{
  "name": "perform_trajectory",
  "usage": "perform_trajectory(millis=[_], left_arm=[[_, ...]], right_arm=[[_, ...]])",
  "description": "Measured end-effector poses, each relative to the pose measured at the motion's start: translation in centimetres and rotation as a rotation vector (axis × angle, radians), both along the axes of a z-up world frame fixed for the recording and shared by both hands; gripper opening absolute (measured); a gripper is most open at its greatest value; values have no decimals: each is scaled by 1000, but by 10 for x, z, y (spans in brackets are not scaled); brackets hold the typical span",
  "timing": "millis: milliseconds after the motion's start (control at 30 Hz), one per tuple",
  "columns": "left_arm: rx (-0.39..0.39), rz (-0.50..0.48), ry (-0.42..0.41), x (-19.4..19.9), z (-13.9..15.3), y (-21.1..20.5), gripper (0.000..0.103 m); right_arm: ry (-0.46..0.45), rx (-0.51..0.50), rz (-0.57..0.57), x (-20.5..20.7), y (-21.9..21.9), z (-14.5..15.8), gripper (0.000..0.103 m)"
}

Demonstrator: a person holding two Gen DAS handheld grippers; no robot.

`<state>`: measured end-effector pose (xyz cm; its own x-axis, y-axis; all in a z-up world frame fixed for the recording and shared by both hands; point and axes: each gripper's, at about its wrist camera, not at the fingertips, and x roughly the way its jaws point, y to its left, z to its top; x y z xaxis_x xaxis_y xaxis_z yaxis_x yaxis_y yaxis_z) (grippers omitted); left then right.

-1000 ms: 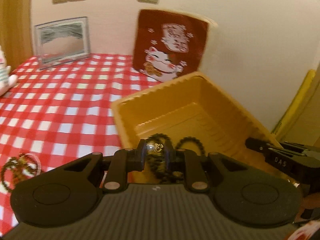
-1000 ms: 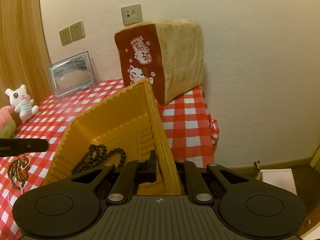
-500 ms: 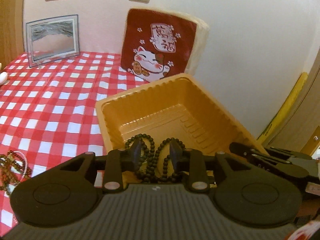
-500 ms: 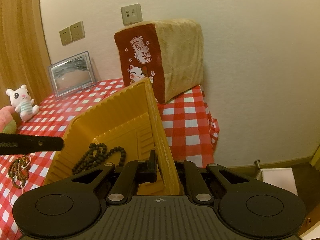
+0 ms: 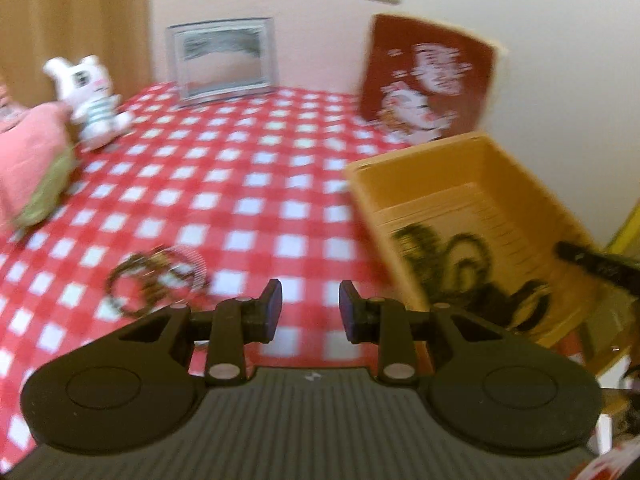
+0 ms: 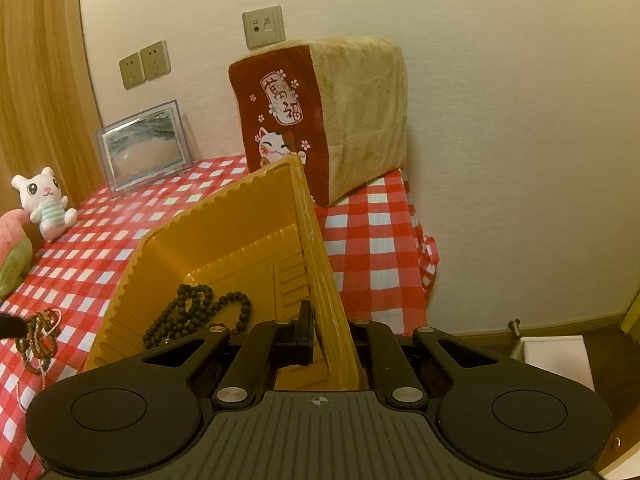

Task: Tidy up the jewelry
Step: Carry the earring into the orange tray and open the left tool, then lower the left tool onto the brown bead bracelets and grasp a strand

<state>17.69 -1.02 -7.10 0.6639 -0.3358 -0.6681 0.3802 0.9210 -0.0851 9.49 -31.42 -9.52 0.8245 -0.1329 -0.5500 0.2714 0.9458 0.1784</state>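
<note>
My right gripper (image 6: 324, 330) is shut on the near right wall of the yellow tray (image 6: 240, 224), which it holds tilted on the checked cloth. A string of dark beads (image 6: 196, 312) lies inside the tray (image 5: 520, 184), blurred in the left wrist view (image 5: 452, 256). My left gripper (image 5: 310, 304) hovers open over the cloth just left of the tray, with nothing between its fingers. A pile of brown bead bracelets (image 5: 156, 280) lies on the cloth ahead and to its left. From the right wrist view the bracelets (image 6: 40, 332) sit by the left gripper's fingertip (image 6: 10, 326).
A white plush bunny (image 5: 90, 100), a pink cushion (image 5: 32, 160), a framed picture (image 5: 224, 60) and a lucky-cat cushion (image 6: 320, 120) ring the table's back and left. The table edge (image 6: 420, 240) drops off right of the tray, with a white box (image 6: 556, 360) below.
My left gripper has let go of the dark beads, which now lie in the tray, opened, and swung left over the cloth toward the bracelets. The right gripper and tray have not moved.
</note>
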Motion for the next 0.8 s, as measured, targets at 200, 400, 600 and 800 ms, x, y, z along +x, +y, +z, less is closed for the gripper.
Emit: perform_trajectory(millis=[200, 400, 600, 800], left_arm=[[43, 86, 22, 0, -14, 33, 27], [77, 112, 33, 4, -25, 50, 27], [94, 105, 44, 10, -35, 55, 27], [124, 90, 46, 23, -46, 56, 27]], right_arm=[[10, -8, -1, 0, 0, -2, 7], [15, -12, -6, 0, 2, -2, 7], [16, -13, -11, 1, 2, -1, 7], [20, -14, -16, 1, 2, -2, 7]])
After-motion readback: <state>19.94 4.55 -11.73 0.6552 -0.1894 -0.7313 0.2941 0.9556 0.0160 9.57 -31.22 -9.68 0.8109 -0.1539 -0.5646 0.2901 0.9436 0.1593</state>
